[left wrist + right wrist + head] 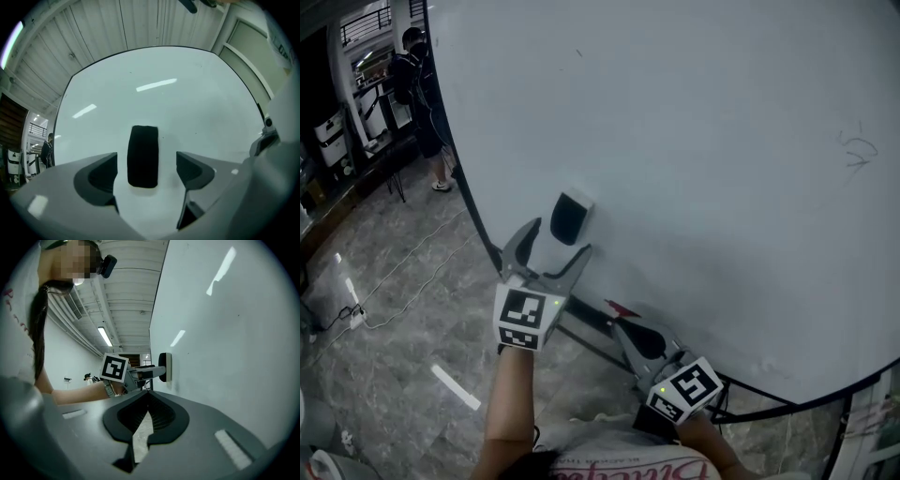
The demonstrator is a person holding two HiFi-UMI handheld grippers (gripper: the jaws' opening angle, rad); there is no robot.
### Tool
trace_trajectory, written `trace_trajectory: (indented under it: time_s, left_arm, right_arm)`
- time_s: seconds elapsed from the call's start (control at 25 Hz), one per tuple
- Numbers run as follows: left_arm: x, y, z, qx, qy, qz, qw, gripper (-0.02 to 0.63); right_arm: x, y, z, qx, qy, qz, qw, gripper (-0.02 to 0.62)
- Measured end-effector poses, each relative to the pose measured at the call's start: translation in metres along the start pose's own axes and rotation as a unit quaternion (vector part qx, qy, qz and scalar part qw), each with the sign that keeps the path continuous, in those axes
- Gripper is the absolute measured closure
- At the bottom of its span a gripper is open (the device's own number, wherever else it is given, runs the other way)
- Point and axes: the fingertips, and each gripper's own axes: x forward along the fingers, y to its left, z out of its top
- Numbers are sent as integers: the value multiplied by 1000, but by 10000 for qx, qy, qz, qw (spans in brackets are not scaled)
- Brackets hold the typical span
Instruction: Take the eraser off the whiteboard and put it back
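Note:
A black eraser (570, 217) with a white backing sticks upright on the whiteboard (722, 141), near its lower left part. My left gripper (558, 239) hangs just in front of and below it, jaws open, pads not touching it. In the left gripper view the eraser (143, 156) stands on the board between the spread fingers of that gripper (146, 161), apart from both. My right gripper (623, 323) is lower and to the right, close to the board, shut and empty. Seen from the right gripper (149, 404), the eraser (164, 366) juts from the board beyond the left gripper (145, 372).
A faint scribble (858, 150) marks the board's right side. The board's dark stand frame (591, 342) runs along under its lower edge. Cables (394, 291) and a white power strip (352, 314) lie on the tiled floor at left. A person (417, 94) stands far back left by desks.

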Motion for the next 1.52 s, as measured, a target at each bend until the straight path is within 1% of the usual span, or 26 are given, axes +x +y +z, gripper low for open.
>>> trace_trajectory:
  time_s: [0.16, 0.2, 0.24, 0.28, 0.32, 0.4, 0.48, 0.72, 0.88, 1.12, 1.24, 1.32, 1.4, 1.52]
  left_arm:
    - [20, 8, 5, 94, -96, -245, 9996, 233]
    - [24, 8, 6, 104, -100, -322, 9994, 243]
    - [27, 8, 7, 119, -96, -399, 9991, 265]
    - [29, 7, 8, 132, -82, -486, 9987, 312]
    - [31, 7, 8, 137, -60, -577, 9982, 342]
    - [32, 5, 9, 132, -26, -704, 9974, 359]
    - [32, 5, 10, 136, -6, -742, 9972, 368]
    - [31, 5, 10, 123, -79, -675, 9976, 373]
    - [23, 5, 12, 46, -189, -663, 9976, 373]
    - [-11, 7, 16, 63, -341, -685, 9970, 373]
    - [-33, 11, 19, -105, -408, -657, 9969, 373]
    - [-48, 13, 17, -168, -355, -639, 9972, 373]
    - [-60, 12, 15, -237, -368, -704, 9966, 373]
    - [-77, 0, 20, -354, -668, -1015, 9920, 372]
  right_arm:
    - [9, -8, 4, -52, -52, -113, 9999, 594]
    - [10, -9, 5, -47, -59, -148, 9999, 594]
    - [11, -11, 6, -43, -59, -184, 9998, 594]
    - [13, -13, 6, -42, -52, -222, 9997, 594]
    - [14, -15, 5, -40, -45, -258, 9996, 594]
    - [17, -16, 4, -22, -30, -313, 9995, 594]
    - [19, -16, 2, -4, 0, -340, 9994, 594]
    - [23, -16, 0, 26, 28, -377, 9993, 594]
    - [22, -16, -1, 40, 36, -418, 9991, 594]
    - [25, -11, -4, 56, 26, -433, 9990, 594]
    - [26, -8, -6, 59, 18, -425, 9991, 594]
    - [27, -5, -6, 47, -8, -424, 9991, 594]
    - [27, -2, -5, -1, -48, -388, 9992, 594]
    - [29, 5, -4, -169, -75, -271, 9995, 594]
